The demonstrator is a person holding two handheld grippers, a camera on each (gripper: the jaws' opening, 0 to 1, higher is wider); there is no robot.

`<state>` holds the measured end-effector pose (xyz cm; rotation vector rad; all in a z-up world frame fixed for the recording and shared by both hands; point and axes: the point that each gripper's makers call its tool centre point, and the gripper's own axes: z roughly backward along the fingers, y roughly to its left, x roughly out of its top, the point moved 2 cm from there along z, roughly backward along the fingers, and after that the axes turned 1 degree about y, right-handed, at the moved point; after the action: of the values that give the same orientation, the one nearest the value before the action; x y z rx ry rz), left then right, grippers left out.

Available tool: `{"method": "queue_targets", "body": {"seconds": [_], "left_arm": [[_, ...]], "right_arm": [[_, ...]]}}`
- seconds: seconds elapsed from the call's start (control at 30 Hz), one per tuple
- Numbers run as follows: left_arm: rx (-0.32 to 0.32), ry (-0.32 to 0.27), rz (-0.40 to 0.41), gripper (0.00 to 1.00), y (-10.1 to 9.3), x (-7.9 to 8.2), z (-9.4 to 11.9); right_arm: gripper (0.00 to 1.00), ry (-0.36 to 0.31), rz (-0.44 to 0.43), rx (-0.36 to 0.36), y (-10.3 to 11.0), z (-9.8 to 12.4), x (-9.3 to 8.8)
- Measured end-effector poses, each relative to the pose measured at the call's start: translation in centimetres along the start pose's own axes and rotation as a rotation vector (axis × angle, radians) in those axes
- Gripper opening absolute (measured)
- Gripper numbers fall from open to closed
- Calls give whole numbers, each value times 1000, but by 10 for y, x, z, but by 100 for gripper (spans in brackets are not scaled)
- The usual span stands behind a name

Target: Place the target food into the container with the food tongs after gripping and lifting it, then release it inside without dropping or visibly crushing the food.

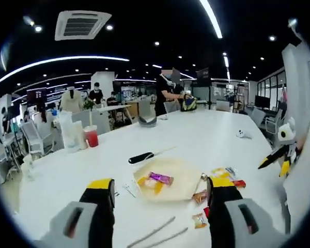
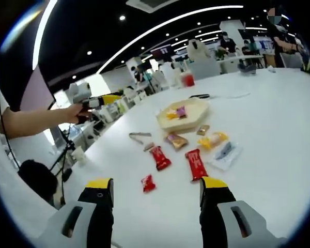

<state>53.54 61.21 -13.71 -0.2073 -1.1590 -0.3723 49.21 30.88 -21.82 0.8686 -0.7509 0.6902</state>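
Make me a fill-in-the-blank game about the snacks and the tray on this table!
1. The tray has a purple snack and yellow snacks lying ____ it.
2. Both grippers, left and right, have their jaws ____.
3. The two long snack packets beside the tray are ____ in colour.
4. The table is ____ in colour.

Missing words: in; open; red; white

Left gripper (image 1: 160,194) jaws apart — container (image 1: 168,178) holds wrapped snacks.
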Motion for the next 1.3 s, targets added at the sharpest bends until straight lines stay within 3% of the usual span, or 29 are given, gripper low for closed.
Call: {"method": "queue_targets", "body": {"seconds": [0.1,0.13,0.23,0.43,0.47,0.5,0.67,0.73,0.87,1.03,1.13,1.23,1.3], "left_arm": [[-51,40,9,83,-18,-19,0],[-27,32,6,84,-19,-25,0],[-61,9,89,97,-32,-33,0],[-147,42,65,99,-41,-52,4],[-174,84,14,99,-43,-62,5],[-168,128,-37,99,-38,-73,7],[-206,215,-100,97,-25,-107,8],[-221,237,-190,94,-18,-115,7],[-227,256,-160,93,-8,-124,1],[-191,288,-121,91,19,-138,-9],[-188,308,-97,87,27,-144,-11],[-170,301,-18,81,32,-145,-15],[-166,315,-20,80,32,-148,-16]], "right_arm": [[68,0,-3,-16,-3,1,0],[68,1,-4,-20,-3,1,0],[68,12,1,-33,-4,1,-3],[68,25,4,-60,-5,3,-5],[68,31,5,-64,-5,3,-6],[68,37,8,-68,-4,3,-8],[68,50,14,-92,-4,4,-10],[68,57,5,-104,-6,5,-12],[68,68,1,-116,-7,3,-13],[68,85,5,-119,-7,-2,-14],[68,83,21,-135,-11,-2,-13],[68,67,4,-141,-14,-3,-7],[68,68,0,-139,-15,-7,-6]]}}
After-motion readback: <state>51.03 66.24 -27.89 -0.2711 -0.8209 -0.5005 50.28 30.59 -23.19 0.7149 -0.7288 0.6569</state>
